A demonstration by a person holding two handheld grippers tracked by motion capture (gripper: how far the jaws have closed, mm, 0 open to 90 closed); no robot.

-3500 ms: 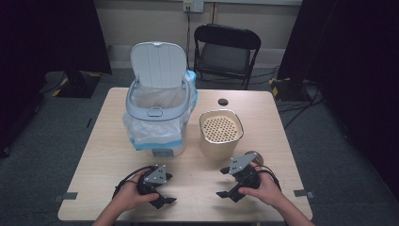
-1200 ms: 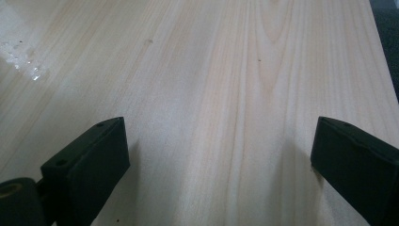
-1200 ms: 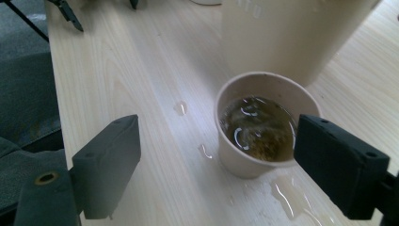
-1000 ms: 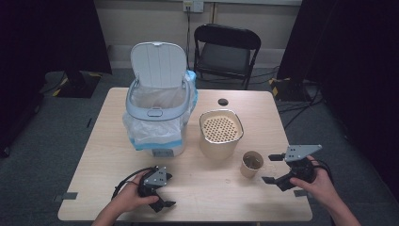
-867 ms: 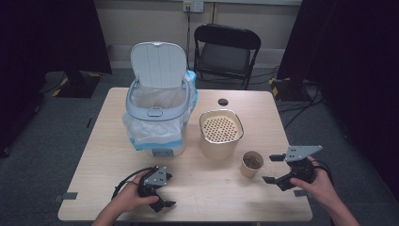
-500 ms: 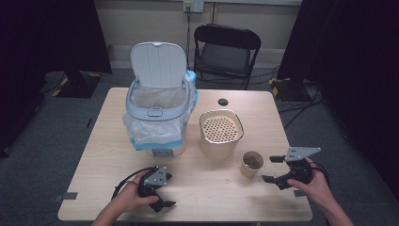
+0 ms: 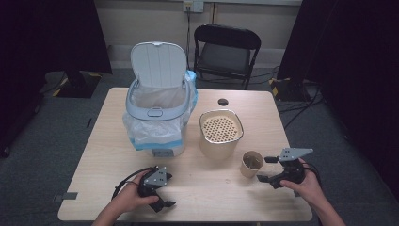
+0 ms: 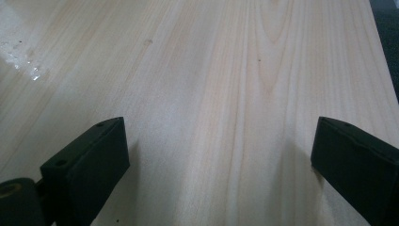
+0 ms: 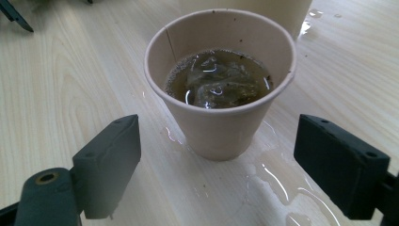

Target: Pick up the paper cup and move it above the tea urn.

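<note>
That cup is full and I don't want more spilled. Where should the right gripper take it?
Grip the paper cup at mid-wall, level, from the right gripper's side. It stands upright and tapers downward; the open jaws already flank it. Squeeze lightly: thin wall, liquid high.

Tan paper cup [image 9: 221, 108], seemingly murky brown liquid [image 9: 219, 80]

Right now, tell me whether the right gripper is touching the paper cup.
Apart. In the right gripper view the open right gripper has bare wet table between each jaw and the paper cup.
</note>
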